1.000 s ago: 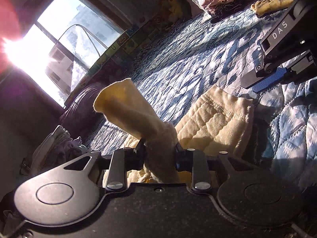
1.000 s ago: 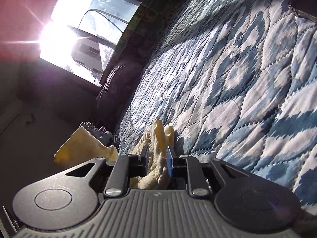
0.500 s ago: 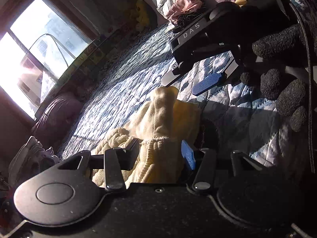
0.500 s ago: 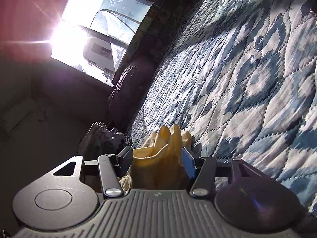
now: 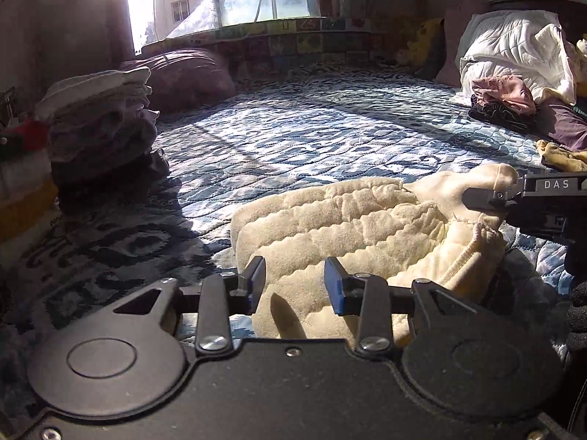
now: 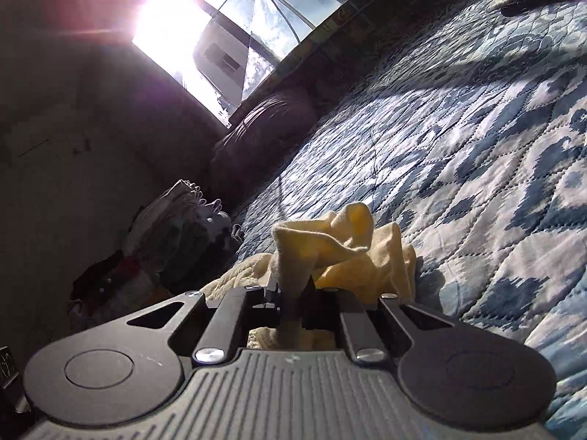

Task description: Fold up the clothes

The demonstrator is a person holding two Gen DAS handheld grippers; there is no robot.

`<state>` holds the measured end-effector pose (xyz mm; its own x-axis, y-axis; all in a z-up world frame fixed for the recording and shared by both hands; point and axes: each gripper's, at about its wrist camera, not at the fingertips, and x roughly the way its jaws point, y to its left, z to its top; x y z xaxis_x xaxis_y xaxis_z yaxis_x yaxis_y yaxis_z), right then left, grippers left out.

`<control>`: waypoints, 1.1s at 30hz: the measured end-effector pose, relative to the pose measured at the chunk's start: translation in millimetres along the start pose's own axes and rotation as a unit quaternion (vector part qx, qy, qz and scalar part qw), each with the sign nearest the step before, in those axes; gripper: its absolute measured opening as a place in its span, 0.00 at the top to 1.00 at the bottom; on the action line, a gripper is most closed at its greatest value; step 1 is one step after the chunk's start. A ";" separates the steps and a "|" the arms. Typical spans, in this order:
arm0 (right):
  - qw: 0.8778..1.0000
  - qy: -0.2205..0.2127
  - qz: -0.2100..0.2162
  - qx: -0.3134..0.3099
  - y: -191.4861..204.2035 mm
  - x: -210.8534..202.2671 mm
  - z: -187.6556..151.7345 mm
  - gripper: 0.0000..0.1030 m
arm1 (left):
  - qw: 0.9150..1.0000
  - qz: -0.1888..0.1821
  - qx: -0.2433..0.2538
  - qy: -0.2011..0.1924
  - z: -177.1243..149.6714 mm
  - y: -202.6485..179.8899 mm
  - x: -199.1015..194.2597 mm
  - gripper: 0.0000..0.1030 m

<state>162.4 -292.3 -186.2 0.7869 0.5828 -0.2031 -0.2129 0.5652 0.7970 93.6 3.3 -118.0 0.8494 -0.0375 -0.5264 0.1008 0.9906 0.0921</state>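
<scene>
Bed point(image 5: 312, 139), blue quilted cover; stack of folded clothes point(image 5: 99, 117) at its left edge. Cream fleece garment point(image 5: 348, 227) lies bunched at the near edge, ribbed panel up. Right gripper point(image 6: 295, 295) is clamped on a twisted end of it; left gripper point(image 5: 295, 284) stands parted over the near hem, gripping nothing. Judgement: re-grip the hem, pull both ends apart to flatten before creasing, or the bunching folds in.

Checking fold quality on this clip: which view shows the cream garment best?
The left wrist view: the cream garment lies spread on the quilt, ribbed surface visible. The right wrist view shows only a bunched corner pinched in the right claw.
</scene>
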 end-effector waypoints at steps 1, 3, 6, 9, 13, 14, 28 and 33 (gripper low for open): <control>0.999 0.021 -0.017 0.022 -13.8 5.1 2.4 0.89 | 1.000 -0.007 0.001 0.007 -3.1 -2.1 5.3 0.65; 0.998 0.033 -0.037 0.040 -24.5 7.5 -0.9 0.83 | 0.998 0.007 0.041 0.039 -14.3 -14.0 23.7 0.64; 0.997 0.021 -0.072 -0.001 -17.9 2.6 0.5 0.72 | 0.994 0.034 0.097 0.028 -23.4 -23.2 28.6 0.59; 0.993 -0.006 -0.106 -0.053 -6.0 -6.0 4.4 0.62 | 0.995 0.035 0.086 0.030 -23.1 -13.1 24.1 0.58; 0.976 -0.074 -0.162 -0.128 13.2 -20.1 6.4 0.62 | 0.998 0.023 0.062 0.019 -16.9 -3.8 10.4 0.58; 0.971 -0.087 -0.161 -0.153 19.2 -24.5 7.2 0.62 | 0.998 0.018 0.056 0.008 -12.2 -3.4 5.6 0.60; 0.958 0.062 -0.101 -0.261 45.9 33.6 -32.7 0.62 | 0.996 -0.071 -0.043 0.020 -2.3 -0.3 72.5 0.43; 0.961 0.066 -0.099 -0.250 41.0 35.5 -35.9 0.62 | 0.998 -0.057 -0.013 0.008 -9.1 -11.2 81.4 0.40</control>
<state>160.9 -227.5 -181.1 0.7668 0.4857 -0.4197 -0.3442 0.8630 0.3699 156.9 -9.7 -169.6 0.8245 -0.1484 -0.5461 0.1830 0.9831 0.0092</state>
